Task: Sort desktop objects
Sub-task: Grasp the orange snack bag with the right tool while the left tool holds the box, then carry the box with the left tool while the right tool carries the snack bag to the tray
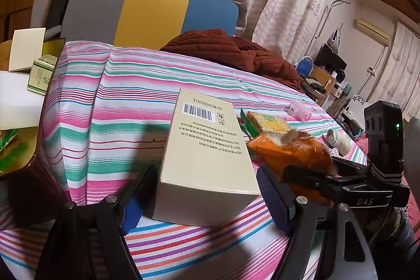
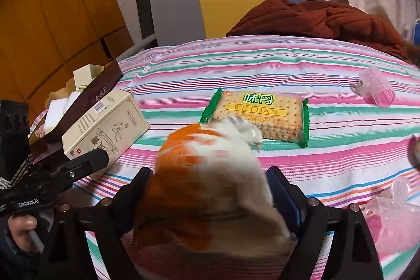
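A long beige box with a barcode lies lengthwise between the fingers of my left gripper, which is shut on its near end. The right wrist view has the same box at the left, tilted, with the left gripper's finger in front of it. My right gripper is shut on an orange-and-white snack bag, which looks blurred. From the left wrist view, that bag sits just right of the box. A green-edged Weidan cracker pack lies flat on the striped bedsheet beyond the bag.
A dark brown open box stands at the left edge with green packets, white foam and a small green carton in or beside it. Pink hair rollers lie at the right, more at the near right. A maroon blanket and a chair back are behind.
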Demonstrator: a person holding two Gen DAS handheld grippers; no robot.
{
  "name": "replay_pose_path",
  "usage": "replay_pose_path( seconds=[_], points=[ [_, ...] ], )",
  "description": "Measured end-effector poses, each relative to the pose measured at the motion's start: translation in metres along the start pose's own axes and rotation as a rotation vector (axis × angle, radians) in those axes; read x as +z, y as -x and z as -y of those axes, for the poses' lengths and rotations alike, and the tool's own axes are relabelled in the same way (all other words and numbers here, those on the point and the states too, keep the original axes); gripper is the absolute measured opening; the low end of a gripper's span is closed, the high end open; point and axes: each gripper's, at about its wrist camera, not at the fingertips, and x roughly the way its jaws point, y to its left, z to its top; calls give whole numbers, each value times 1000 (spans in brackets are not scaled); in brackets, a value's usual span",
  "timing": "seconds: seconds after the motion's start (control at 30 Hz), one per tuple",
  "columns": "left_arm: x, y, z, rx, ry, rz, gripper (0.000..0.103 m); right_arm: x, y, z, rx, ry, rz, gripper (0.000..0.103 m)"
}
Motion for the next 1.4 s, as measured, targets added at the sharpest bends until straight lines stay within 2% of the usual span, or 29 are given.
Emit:
replay_pose_path(
  seconds=[0.43,0.53,0.73,0.9,1.03,1.13,1.2,1.33,1.4],
  points=[
    [-1,1,5,19,-18,-4,80,-4,9,-6,-52,2,63,89],
    [0,1,4,16,-14,-3,80,-5,11,-9,-79,22,87,76],
    [1,0,6,27,-25,-11,80,-6,9,-13,-114,57,99,71],
    [3,-3,16,83,-77,-38,79,-8,8,-12,-106,59,101,70],
    [12,0,10,73,-40,-42,79,-8,7,-9,-88,46,97,71],
    [19,1,11,79,-56,-29,79,-8,7,-7,-76,35,95,71],
    [23,-2,13,83,-66,-36,75,-8,7,-7,-75,35,97,71],
    [20,-13,12,92,-68,-79,56,-9,7,-8,-75,36,101,71],
    [17,-12,13,101,-77,-73,53,-9,7,-8,-76,38,102,71]
  ],
)
